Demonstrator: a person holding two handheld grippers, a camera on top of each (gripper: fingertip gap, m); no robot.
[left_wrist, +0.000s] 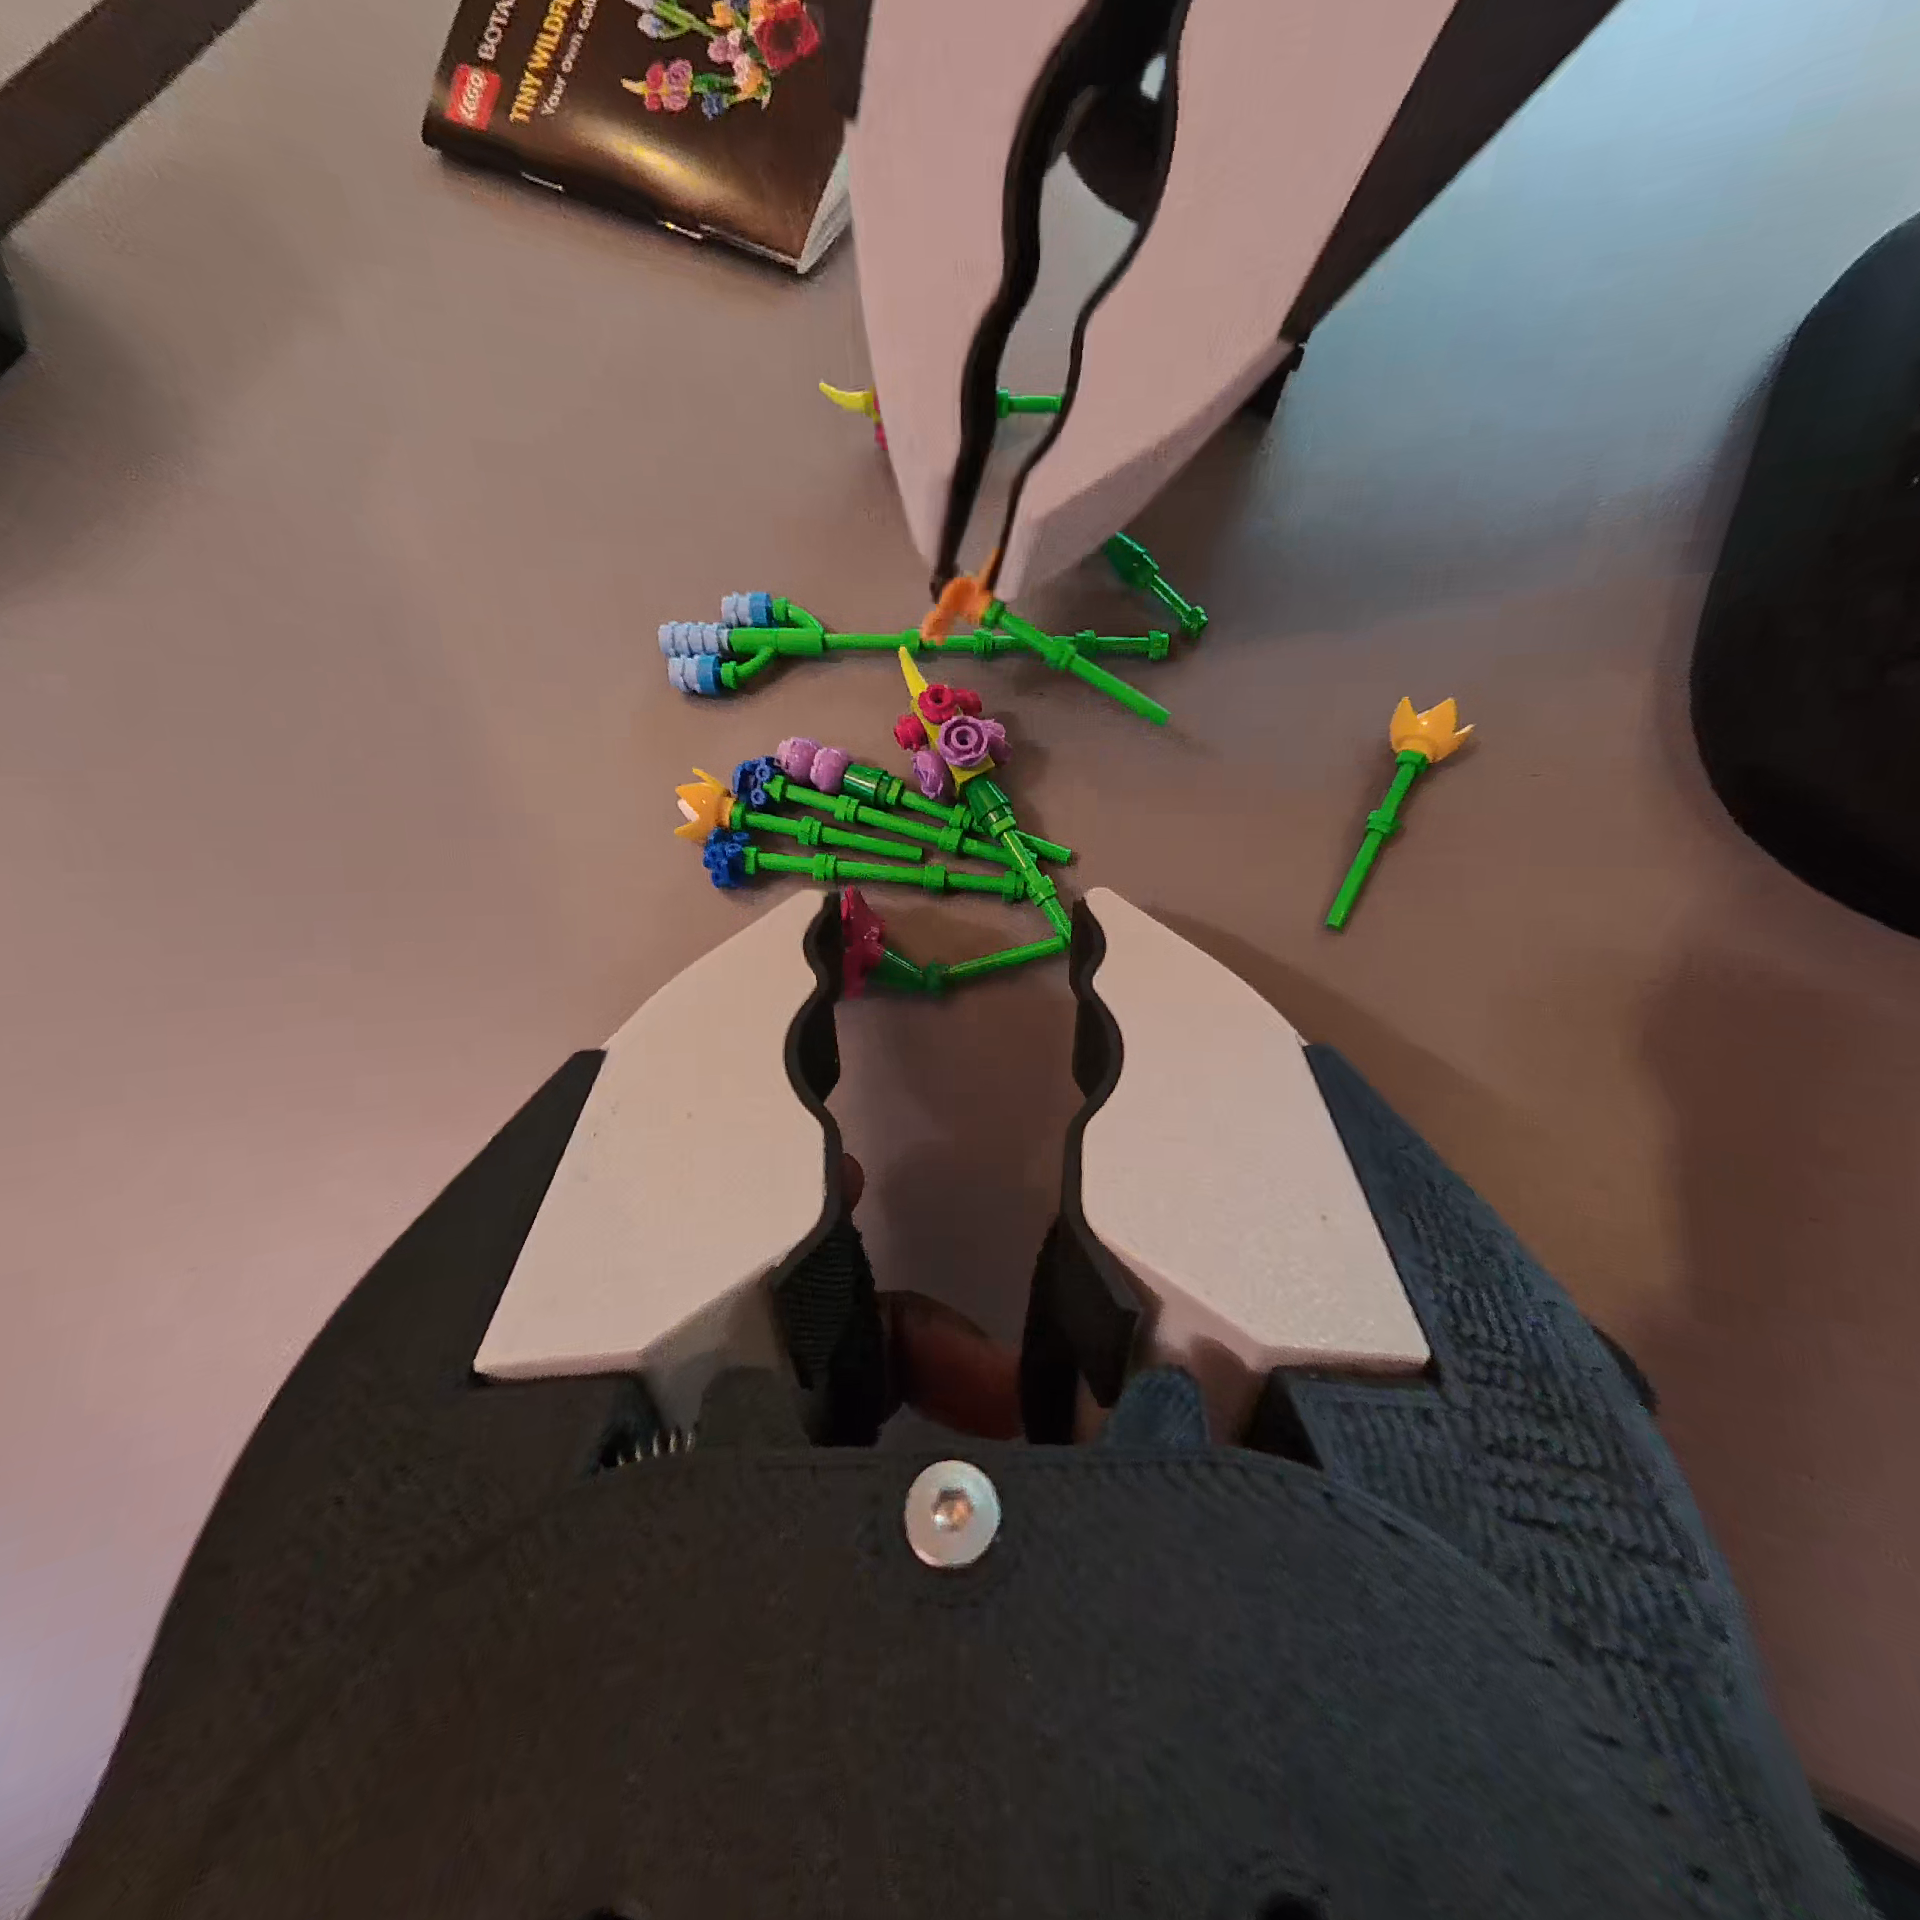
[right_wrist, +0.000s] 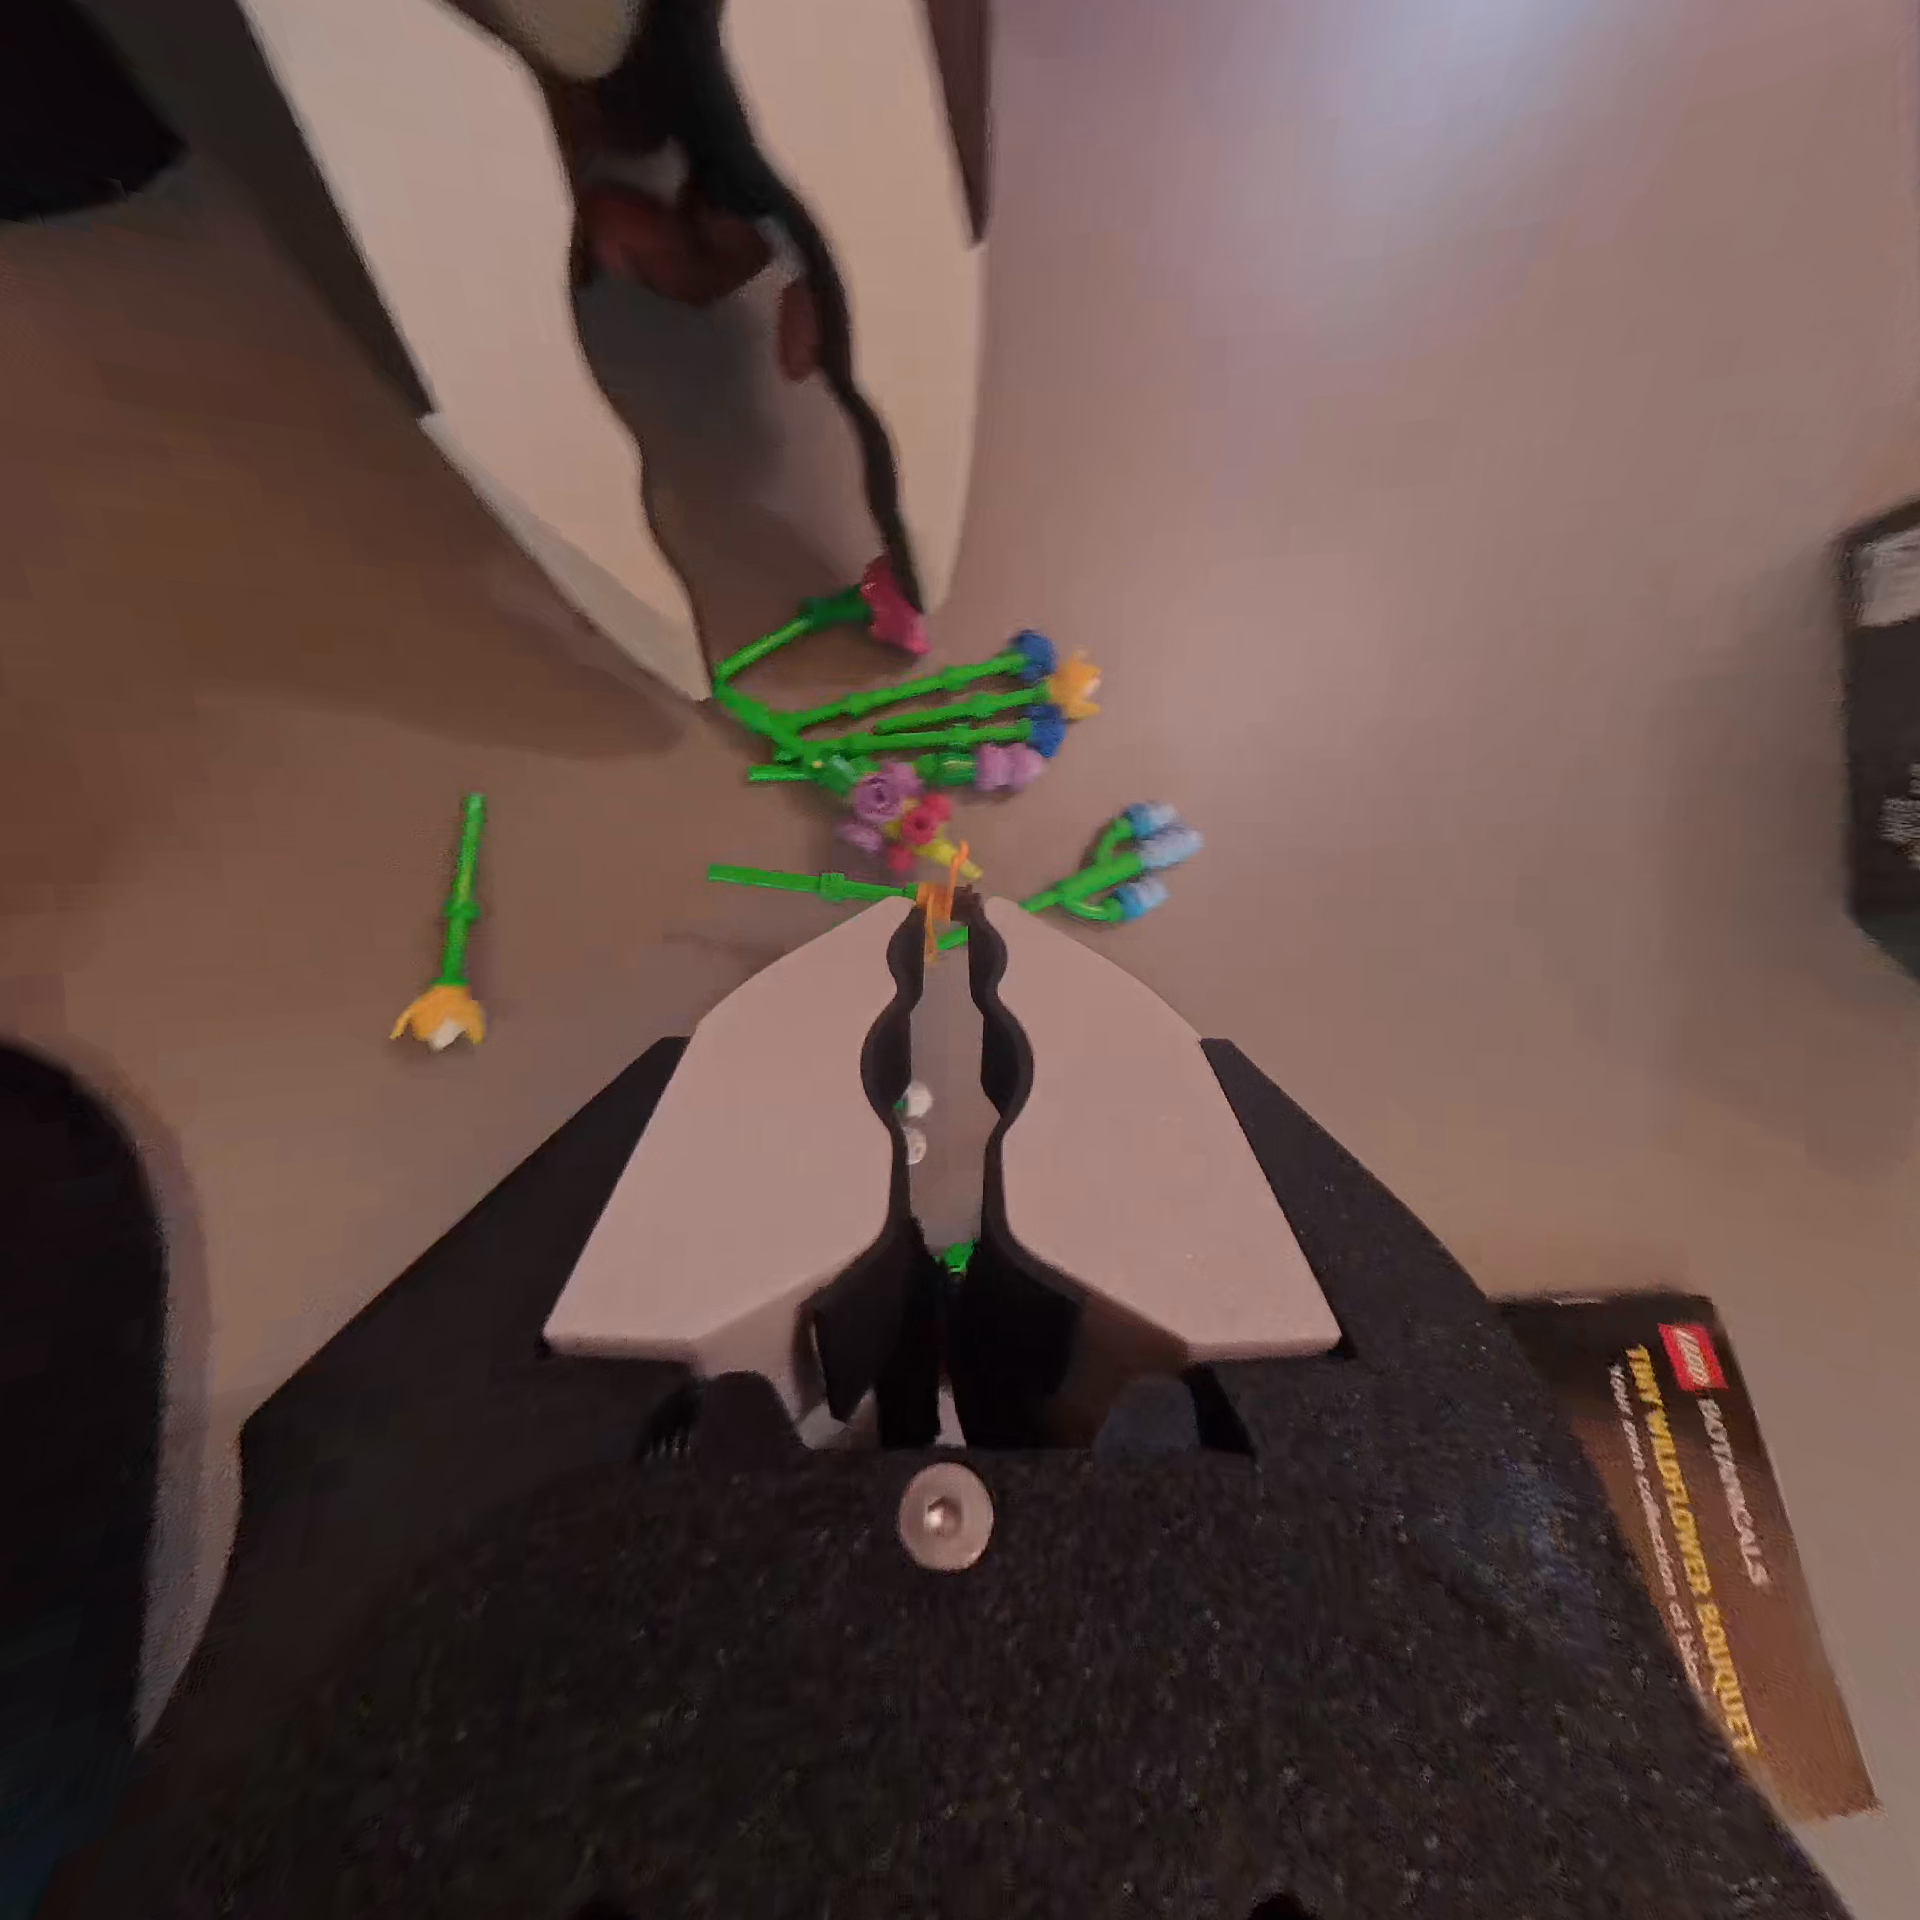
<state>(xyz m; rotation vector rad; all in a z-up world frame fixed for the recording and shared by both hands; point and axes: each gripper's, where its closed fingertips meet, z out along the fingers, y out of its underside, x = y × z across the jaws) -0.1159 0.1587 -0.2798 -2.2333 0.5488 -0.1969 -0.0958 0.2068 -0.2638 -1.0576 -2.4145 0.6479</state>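
While my right hand-held gripper (right_wrist: 940, 914) pinches the orange flower (left_wrist: 958, 603), my left hand-held gripper (left_wrist: 951, 920) gapes around the pink flower (left_wrist: 860, 940) on the tabletop (left_wrist: 416, 727).

Bright toy flowers on a plain brownish-grey tabletop (left_wrist: 312, 623)

All stems are green; one flower (left_wrist: 1429, 727) is yellow, another flower (left_wrist: 860, 940) dark pink, a bunch (left_wrist: 712, 644) light blue. Both tools (left_wrist: 951, 914) (right_wrist: 945, 920) are black with pale fingers. The booklet (left_wrist: 644, 114) is black.
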